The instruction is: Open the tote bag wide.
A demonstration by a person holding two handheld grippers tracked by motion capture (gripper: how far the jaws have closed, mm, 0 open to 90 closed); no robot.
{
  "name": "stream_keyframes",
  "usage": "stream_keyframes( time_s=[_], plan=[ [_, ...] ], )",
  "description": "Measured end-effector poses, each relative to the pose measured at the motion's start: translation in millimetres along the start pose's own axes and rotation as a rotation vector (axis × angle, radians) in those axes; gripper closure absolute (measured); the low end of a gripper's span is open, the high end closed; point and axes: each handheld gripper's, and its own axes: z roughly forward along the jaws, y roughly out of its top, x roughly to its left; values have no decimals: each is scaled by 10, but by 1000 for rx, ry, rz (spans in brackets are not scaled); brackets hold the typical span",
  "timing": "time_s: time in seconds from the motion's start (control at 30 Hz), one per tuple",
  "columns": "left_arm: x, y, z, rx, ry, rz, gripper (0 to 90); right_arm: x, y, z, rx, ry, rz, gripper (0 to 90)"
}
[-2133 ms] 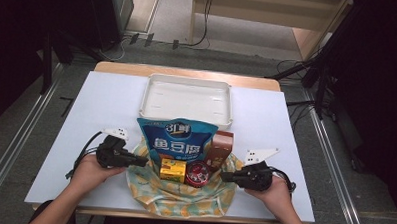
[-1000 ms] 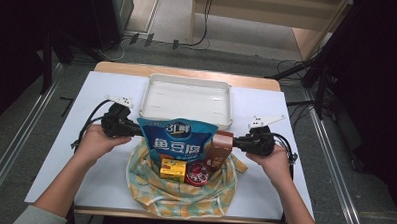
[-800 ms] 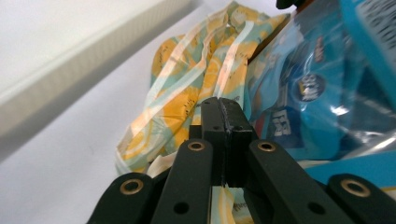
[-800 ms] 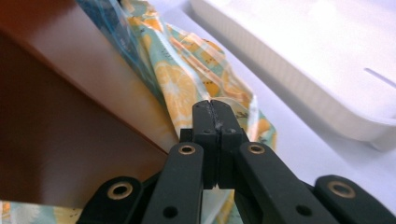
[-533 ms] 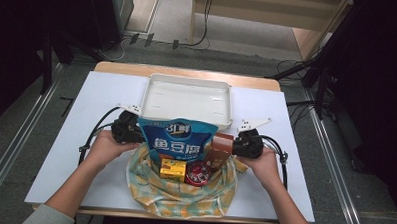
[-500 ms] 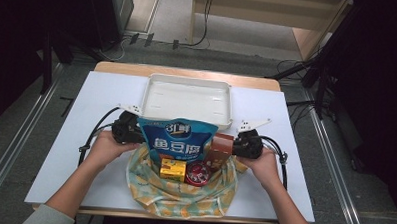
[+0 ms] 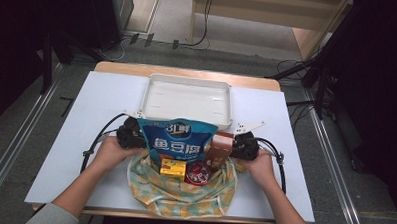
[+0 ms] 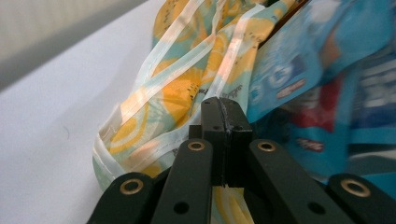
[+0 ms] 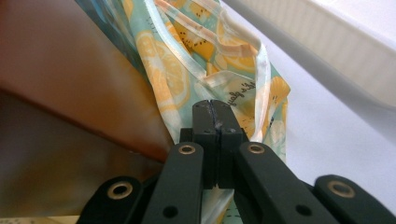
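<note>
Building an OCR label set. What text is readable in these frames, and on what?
"鱼豆腐": big white characters on the blue snack bag, high view.
Logo at the bag's top: too small to be sure.
Cursive print on the lemon-print cloth, right gripper view: too blurred to read.
Yellow box, red round tin, brown carton: print too small to read.
White tray: no text.

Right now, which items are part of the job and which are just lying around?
In the job:
left gripper, shut on the fruit-print bag
right gripper, shut on the bag's other edge
blue snack pouch, brown box, yellow box, red tin inside

Lying about:
white tray
</note>
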Motion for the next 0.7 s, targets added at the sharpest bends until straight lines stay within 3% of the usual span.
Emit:
stream_keyframes(
  time_s=[0.5,0.7],
  plan=[
    [100,-98,108,19,-8,-17,895,-63,-69,117,23,24,1,900],
    [111,-108,126,8,2,13,891,-84,-90,160,34,31,7,900]
  ],
)
